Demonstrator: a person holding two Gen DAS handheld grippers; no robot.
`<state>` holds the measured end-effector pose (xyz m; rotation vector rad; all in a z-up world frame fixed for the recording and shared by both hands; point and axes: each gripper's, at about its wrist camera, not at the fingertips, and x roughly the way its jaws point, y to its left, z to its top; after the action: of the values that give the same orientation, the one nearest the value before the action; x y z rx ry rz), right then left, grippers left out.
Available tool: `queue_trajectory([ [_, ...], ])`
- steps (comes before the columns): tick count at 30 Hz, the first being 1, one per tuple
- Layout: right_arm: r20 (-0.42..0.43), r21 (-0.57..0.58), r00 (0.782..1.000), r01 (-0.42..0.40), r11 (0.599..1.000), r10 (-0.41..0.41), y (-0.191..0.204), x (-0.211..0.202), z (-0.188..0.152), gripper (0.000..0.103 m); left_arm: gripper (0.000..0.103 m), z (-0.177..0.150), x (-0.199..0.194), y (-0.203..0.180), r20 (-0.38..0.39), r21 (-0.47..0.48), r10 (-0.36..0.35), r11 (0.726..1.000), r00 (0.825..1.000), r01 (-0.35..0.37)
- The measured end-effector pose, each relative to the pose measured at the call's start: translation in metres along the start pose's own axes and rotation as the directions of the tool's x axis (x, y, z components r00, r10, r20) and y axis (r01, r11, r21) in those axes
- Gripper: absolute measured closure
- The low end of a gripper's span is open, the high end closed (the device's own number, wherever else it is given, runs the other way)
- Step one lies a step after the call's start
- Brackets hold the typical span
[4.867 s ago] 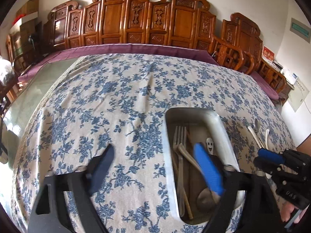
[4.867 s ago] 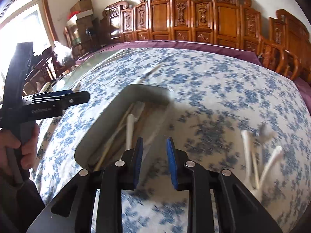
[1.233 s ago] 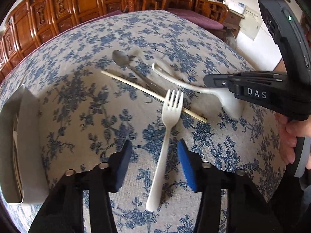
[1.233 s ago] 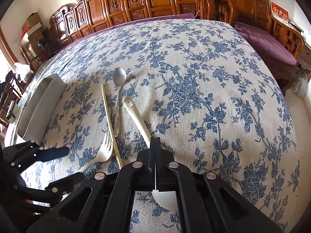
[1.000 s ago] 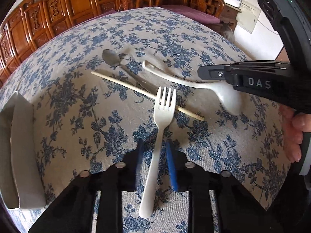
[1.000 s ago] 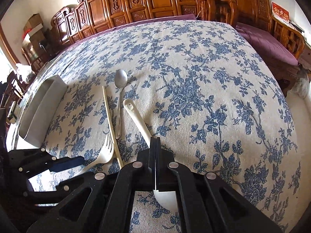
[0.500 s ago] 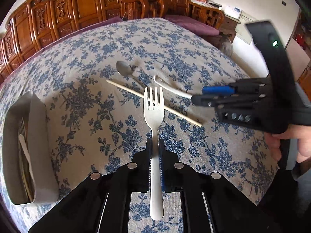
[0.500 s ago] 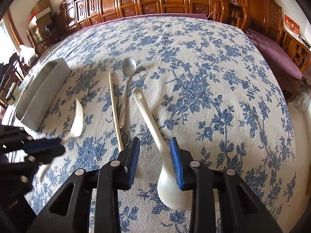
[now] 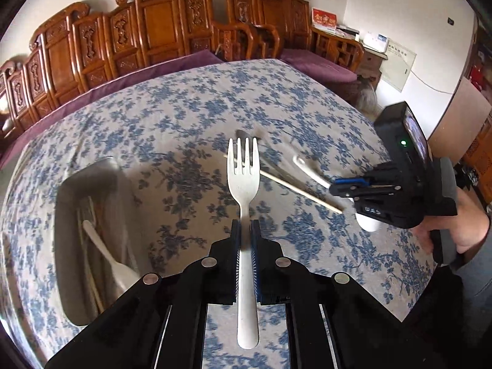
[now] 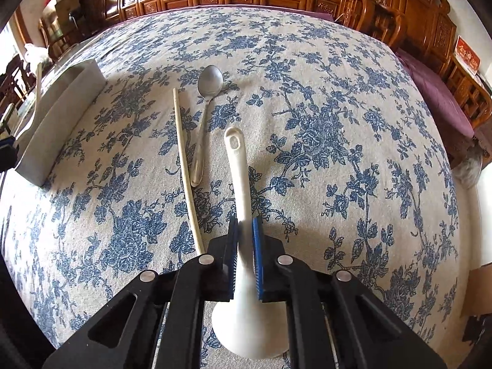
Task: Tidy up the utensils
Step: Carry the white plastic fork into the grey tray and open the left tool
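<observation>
My left gripper (image 9: 245, 240) is shut on the handle of a white plastic fork (image 9: 244, 181) and holds it in the air above the tablecloth, tines pointing away. My right gripper (image 10: 245, 233) is closing on the neck of a white plastic spoon (image 10: 238, 166) that lies on the cloth; its pads touch both sides of the handle. Left of that spoon lie a pale chopstick (image 10: 184, 160) and a metal spoon (image 10: 204, 113). The metal tray (image 9: 92, 178), at the left, holds several utensils.
A blue-flowered cloth covers the round table (image 10: 338, 107). Carved wooden chairs (image 9: 160, 24) ring its far side. A hand (image 9: 461, 230) grips the right tool at the right edge of the left wrist view. The tray (image 10: 61, 107) stands at the table's far left.
My left gripper shut on the fork, lifted it off the cloth and swung toward the tray. My right gripper opened, then closed around the white spoon's handle.
</observation>
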<state>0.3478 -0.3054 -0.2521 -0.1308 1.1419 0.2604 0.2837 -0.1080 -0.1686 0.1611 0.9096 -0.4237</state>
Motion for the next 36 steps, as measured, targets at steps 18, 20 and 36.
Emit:
queue_trajectory([
  [18,0.160,0.018,0.987,-0.033,0.999,0.029,0.022,-0.044,0.009,0.092,0.097,-0.018,-0.018,0.103,0.013,-0.134,0.119,0.984,0.993,-0.116],
  [20,0.181,0.014,0.983,-0.035,0.999,0.032,0.026,-0.050,0.011,0.092,0.097,-0.020,-0.018,0.112,0.015,-0.149,0.128,0.981,0.992,-0.125],
  [36,0.251,-0.064,0.964,-0.070,0.995,0.084,0.073,-0.077,0.030,0.092,0.097,-0.035,0.010,0.159,-0.019,-0.252,0.152,0.956,0.988,-0.152],
])
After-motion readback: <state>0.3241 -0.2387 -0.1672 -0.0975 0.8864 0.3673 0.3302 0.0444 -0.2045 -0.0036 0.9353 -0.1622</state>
